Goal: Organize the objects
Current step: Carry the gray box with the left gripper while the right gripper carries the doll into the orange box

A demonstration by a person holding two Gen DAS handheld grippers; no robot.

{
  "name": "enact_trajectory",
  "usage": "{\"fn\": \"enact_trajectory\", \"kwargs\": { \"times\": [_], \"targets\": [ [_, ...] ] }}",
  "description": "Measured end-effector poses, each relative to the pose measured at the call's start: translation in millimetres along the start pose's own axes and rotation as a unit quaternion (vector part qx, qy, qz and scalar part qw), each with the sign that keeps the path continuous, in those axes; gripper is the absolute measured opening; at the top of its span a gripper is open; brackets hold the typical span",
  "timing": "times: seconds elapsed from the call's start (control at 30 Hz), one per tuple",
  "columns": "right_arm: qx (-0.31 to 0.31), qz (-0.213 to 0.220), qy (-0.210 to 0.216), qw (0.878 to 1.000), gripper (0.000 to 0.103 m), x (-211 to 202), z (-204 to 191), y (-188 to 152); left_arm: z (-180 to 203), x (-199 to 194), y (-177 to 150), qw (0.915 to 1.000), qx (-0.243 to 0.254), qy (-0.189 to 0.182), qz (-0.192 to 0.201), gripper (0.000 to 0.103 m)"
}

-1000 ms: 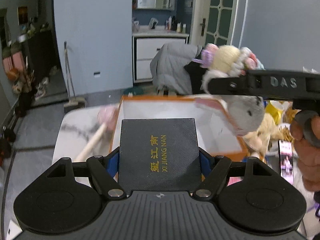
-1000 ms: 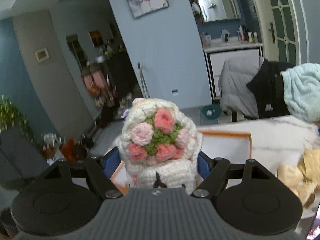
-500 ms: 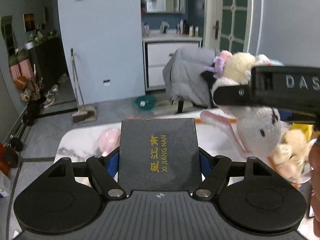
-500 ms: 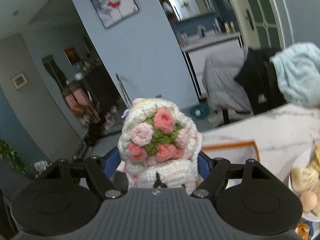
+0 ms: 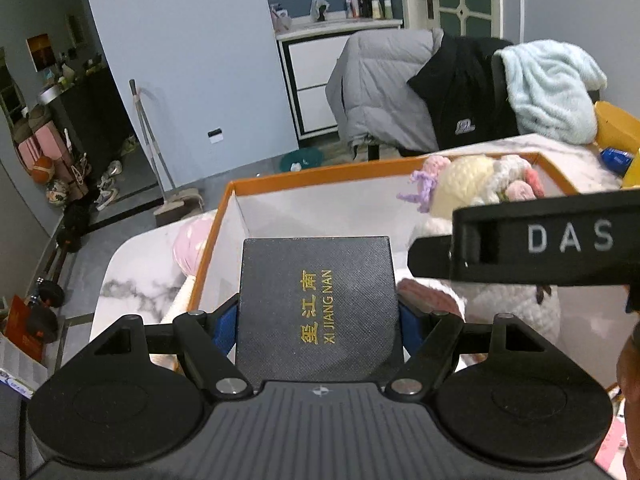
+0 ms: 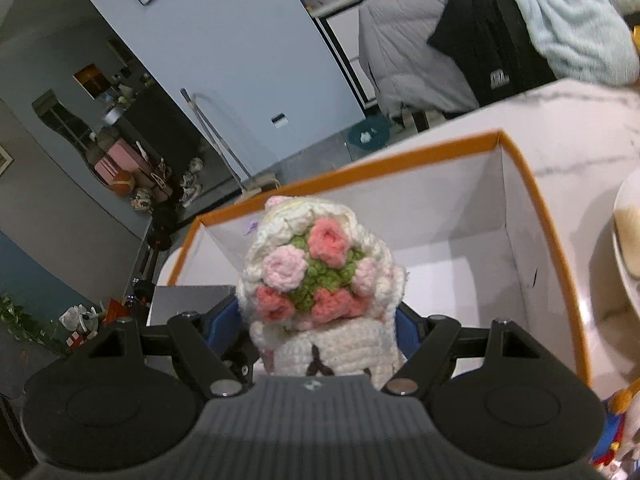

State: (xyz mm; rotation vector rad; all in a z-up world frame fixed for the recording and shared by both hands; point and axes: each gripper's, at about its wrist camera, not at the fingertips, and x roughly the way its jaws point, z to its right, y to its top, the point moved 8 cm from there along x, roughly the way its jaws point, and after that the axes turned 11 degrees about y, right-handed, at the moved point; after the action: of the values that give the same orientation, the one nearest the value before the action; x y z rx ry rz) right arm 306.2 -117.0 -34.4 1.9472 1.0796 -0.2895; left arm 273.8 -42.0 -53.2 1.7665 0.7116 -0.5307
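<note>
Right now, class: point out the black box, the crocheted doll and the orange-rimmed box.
black box (image 5: 316, 304), left wrist view, lid.
crocheted doll (image 6: 316, 276), right wrist view, flower crown.
orange-rimmed box (image 6: 532, 208), right wrist view, right rim.

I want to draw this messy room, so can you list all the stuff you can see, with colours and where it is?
black case: 1, black with gold letters, held over the box's near left edge
crochet doll: 1, cream with pink flowers, held over the box
box: 1, orange rim, white inside, open on the table
table: 1, white marble, under the box
pink-headed stick: 1, pink and cream, on the table left of the box
grey jacket: 1, draped behind the table
black jacket: 1, beside the grey one
blue towel: 1, pale blue, far right
left hand-held gripper: 1, black, shut on the case
right hand-held gripper: 1, black, shut on the doll
</note>
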Motion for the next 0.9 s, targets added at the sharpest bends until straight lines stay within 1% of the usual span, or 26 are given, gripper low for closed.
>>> {"fn": "enact_trajectory", "kwargs": {
  "times": [0.17,0.37,0.6,0.9],
  "targets": [
    [0.011,-0.015,-0.004,1.000,0.078,9.3,7.5,-6.1,-0.4,17.2,-7.9,0.9997,0.010,0.011,-0.018,0.088],
    [0.002,-0.036,-0.011,0.999,0.078,17.2,4.6,-21.3,-0.3,26.7,-15.1,0.9992,0.014,0.013,-0.035,0.089],
    [-0.019,-0.049,-0.031,0.998,0.080,24.2,4.3,-27.8,3.7,27.3,-17.7,0.9986,0.030,0.022,-0.038,0.091],
    [-0.004,-0.055,-0.041,0.998,0.083,24.0,6.4,-30.0,6.6,25.8,-21.0,0.9973,0.049,0.031,-0.046,0.094]
  ]
}}
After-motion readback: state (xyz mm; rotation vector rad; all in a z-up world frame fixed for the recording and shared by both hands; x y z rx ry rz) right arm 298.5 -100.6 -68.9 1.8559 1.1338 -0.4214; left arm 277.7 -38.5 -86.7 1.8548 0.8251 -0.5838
